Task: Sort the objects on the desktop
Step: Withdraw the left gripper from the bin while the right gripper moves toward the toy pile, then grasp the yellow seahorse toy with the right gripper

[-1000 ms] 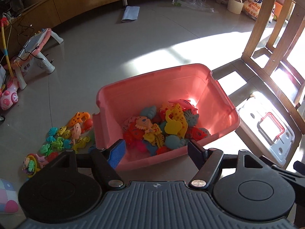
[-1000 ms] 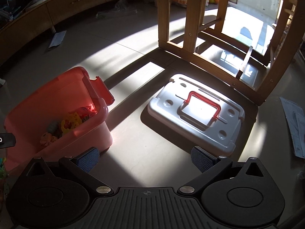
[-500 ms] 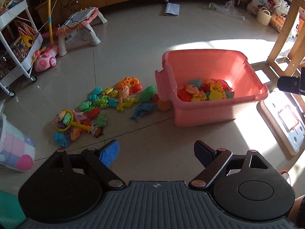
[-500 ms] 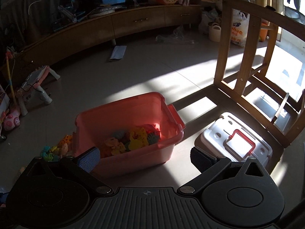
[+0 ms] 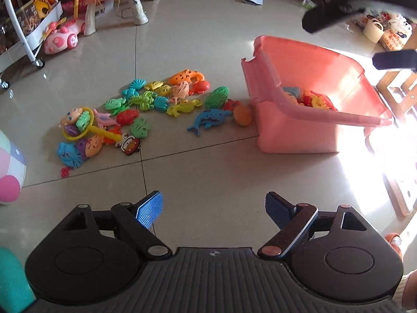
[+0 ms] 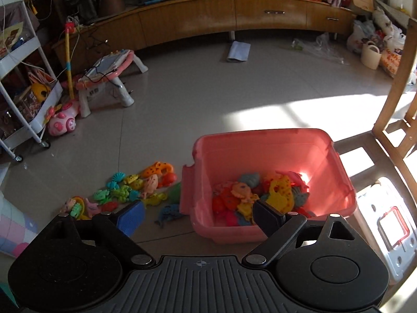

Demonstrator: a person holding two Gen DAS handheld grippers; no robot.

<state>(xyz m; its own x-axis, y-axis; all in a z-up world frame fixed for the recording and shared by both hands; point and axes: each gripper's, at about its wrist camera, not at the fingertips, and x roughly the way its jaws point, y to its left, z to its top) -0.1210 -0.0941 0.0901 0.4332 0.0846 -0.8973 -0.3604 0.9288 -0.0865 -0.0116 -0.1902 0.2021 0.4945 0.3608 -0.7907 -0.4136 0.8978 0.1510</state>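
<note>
A pink plastic bin [image 5: 307, 130] stands on the tiled floor, partly filled with colourful sea-animal toys [image 6: 258, 193]. Several more such toys lie scattered on the floor left of it, among them a blue dolphin [image 5: 209, 120], an orange fish [image 5: 186, 75] and a green fish [image 5: 217, 96]. My left gripper [image 5: 213, 208] is open and empty, above bare floor in front of the toys. My right gripper [image 6: 198, 216] is open and empty, above the bin's near left corner [image 6: 194, 216]; it also shows in the left wrist view [image 5: 338, 13].
A white lid with a red handle [image 6: 391, 224] lies right of the bin. Wooden chair legs [image 6: 393, 86] stand at the right. A pink toy car [image 5: 61, 37], a small drawing table [image 5: 120, 0] and a white trolley [image 6: 23, 83] stand at the left. A pastel bucket [image 5: 9, 167] is near left.
Both grippers pulled back and swung left. The left view went from over the bin to the floor toys; the right view went from the lid to the bin. Both stayed open.
</note>
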